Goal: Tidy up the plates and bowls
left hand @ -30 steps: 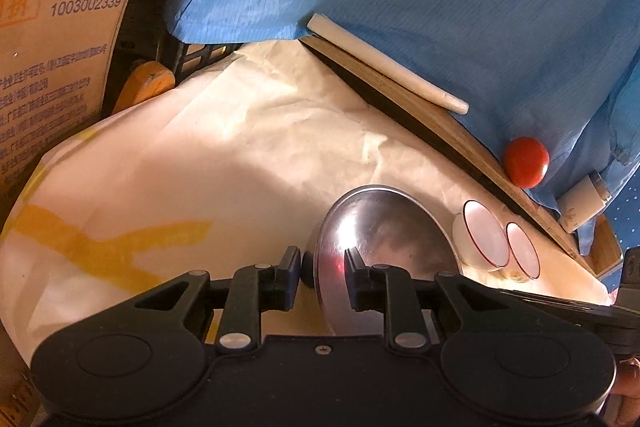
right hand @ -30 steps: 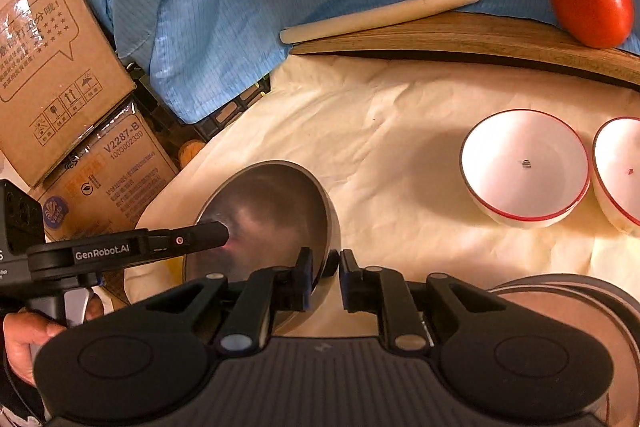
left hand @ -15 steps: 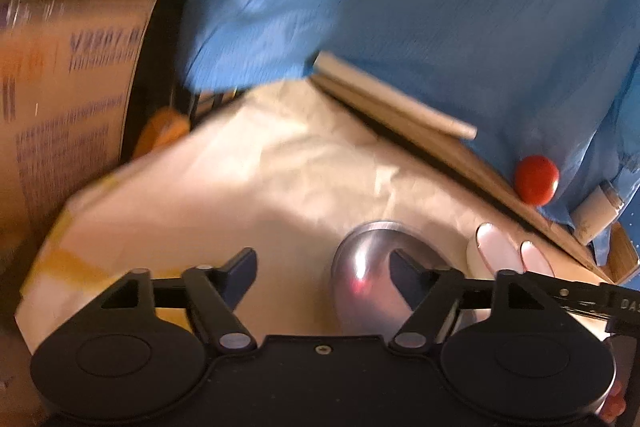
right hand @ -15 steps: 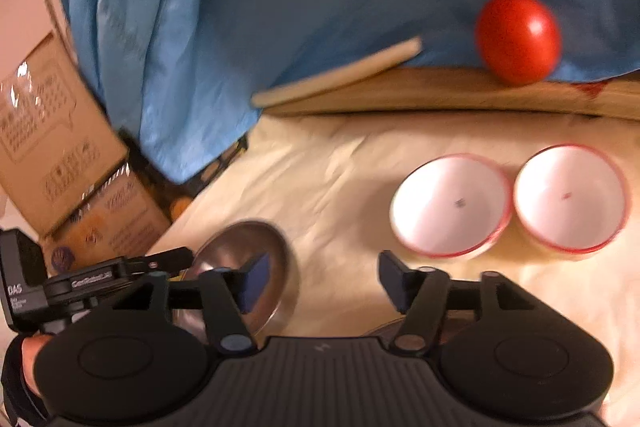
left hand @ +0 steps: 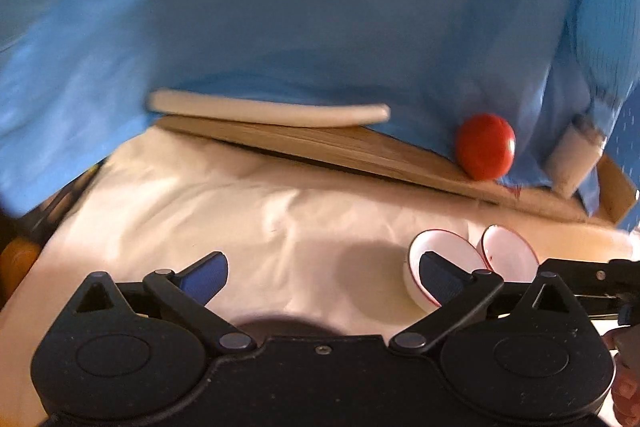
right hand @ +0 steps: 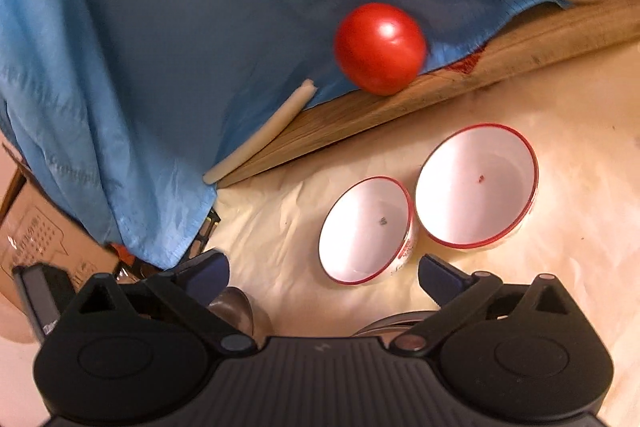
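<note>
Both the left gripper [left hand: 322,277] and the right gripper [right hand: 322,275] hang spread and empty above the paper-covered table [right hand: 560,131]. Two red-rimmed white bowls [right hand: 366,229] [right hand: 476,183] sit touching, unstacked; a steel bowl [right hand: 236,309] lies near; stacking apparently remains.

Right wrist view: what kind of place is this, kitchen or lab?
Probably a makeshift data-collection setup, not a kitchen. Wrinkled cream paper covers the surface, a blue cloth is draped behind, and a cardboard box sits at the left. Two red-rimmed bowls and a tomato look like props.
</note>
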Action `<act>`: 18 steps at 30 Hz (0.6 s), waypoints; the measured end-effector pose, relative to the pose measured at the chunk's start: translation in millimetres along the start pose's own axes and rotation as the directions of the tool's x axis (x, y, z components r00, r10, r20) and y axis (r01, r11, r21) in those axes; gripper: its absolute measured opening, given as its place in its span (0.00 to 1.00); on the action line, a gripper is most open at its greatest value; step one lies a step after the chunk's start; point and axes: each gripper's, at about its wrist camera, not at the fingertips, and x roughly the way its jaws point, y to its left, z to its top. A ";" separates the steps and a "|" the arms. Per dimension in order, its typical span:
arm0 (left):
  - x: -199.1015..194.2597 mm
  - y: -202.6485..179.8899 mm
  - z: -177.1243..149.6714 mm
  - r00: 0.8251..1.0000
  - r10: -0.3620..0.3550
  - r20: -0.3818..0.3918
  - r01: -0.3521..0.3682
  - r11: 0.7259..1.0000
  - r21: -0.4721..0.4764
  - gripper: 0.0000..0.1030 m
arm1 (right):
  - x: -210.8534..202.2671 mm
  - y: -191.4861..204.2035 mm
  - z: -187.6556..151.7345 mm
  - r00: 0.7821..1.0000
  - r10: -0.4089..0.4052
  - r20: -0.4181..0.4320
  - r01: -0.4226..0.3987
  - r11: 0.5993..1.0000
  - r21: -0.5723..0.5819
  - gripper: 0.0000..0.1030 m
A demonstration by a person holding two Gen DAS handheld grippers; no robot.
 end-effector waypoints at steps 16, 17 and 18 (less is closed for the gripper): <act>84.9 -19.6 20.3 0.984 -0.016 -0.178 0.022 0.999 0.033 0.99 | 15.0 -25.3 -5.2 0.998 -0.050 -0.030 0.052 0.994 0.093 1.00; 88.1 -19.8 19.9 0.982 -0.018 -0.185 0.024 0.999 0.028 0.99 | 16.2 -26.0 -5.9 0.998 -0.056 -0.027 0.059 0.994 0.097 1.00; 90.9 -20.4 19.4 0.981 -0.020 -0.191 0.026 0.999 0.027 0.99 | 16.8 -26.8 -6.5 0.997 -0.068 -0.021 0.070 0.992 0.100 1.00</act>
